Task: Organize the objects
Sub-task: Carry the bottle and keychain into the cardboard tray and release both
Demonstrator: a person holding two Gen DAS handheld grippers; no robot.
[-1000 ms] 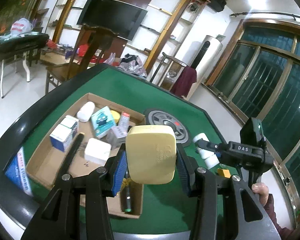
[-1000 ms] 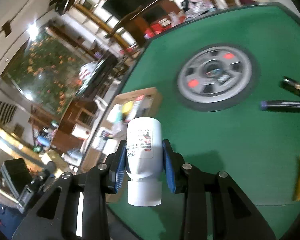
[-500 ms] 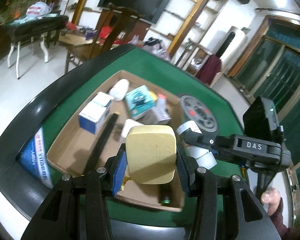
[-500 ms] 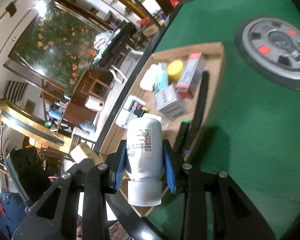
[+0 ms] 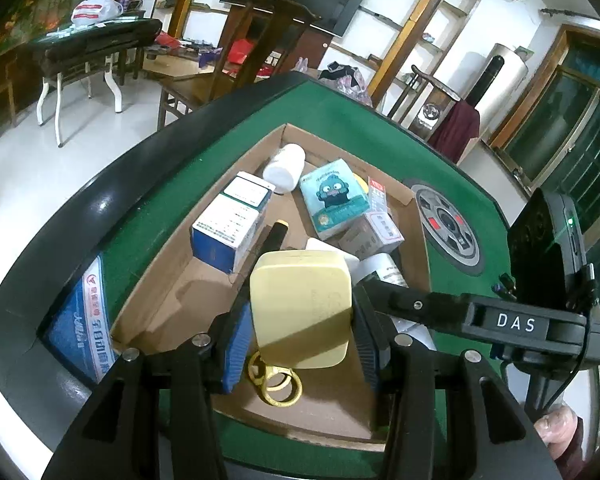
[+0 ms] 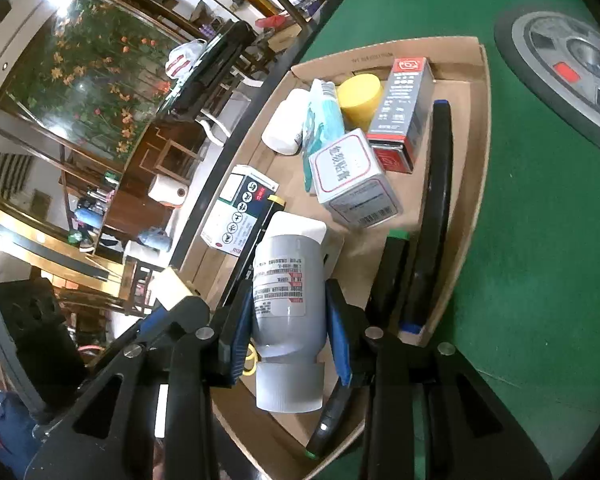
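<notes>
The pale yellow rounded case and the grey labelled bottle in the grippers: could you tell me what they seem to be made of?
Pale yellow rounded case: likely matte plastic, going by its smooth moulded corners and dull sheen. Grey labelled bottle: probably opaque plastic with a paper label, since its wall is even and seamless.

On the table sits a tray with boxes, a bottle at its far end and rings at its near end, a disc to its right, and a case above it.
</notes>
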